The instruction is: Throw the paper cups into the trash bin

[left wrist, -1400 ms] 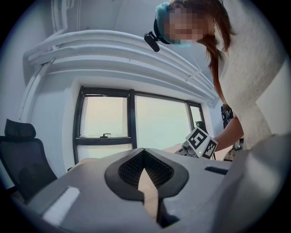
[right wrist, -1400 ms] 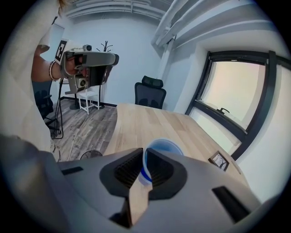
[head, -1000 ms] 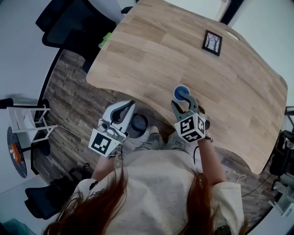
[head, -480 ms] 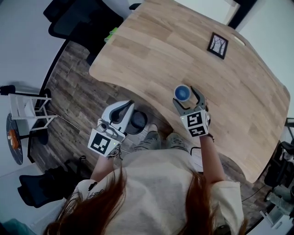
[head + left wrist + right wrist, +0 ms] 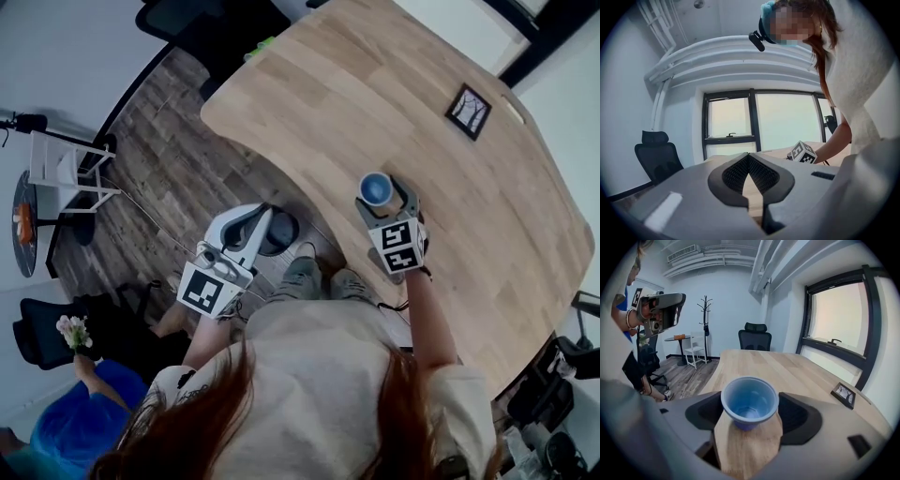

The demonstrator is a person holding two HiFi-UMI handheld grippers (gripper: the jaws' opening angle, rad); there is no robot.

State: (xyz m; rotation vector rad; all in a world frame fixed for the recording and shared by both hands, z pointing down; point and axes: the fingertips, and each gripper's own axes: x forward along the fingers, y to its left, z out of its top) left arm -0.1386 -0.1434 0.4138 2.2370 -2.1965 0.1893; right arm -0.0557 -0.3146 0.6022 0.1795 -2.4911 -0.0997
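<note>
A blue paper cup point(image 5: 375, 187) point(image 5: 750, 401) stands upright and empty on the wooden table point(image 5: 375, 84), near its front edge. My right gripper point(image 5: 382, 197) point(image 5: 750, 416) is open, one finger on each side of the cup. Its jaws have just been opening, and the pads do not press on the cup. My left gripper point(image 5: 260, 217) point(image 5: 749, 158) is held off the table's edge, shut with nothing between its pads. Next to it on the floor is the dark round trash bin point(image 5: 283, 232), partly hidden by that gripper.
A small black picture frame point(image 5: 468, 111) point(image 5: 843, 395) lies far back on the table. A black office chair point(image 5: 754, 340) stands at the table's far end. A white side stand point(image 5: 58, 164) and a second person in blue point(image 5: 80, 427) are on the wooden floor to the left.
The right gripper's jaws have spread wide round the cup, which stays on the table. The left gripper has shifted a little by the bin. A person in blue has come into view.
</note>
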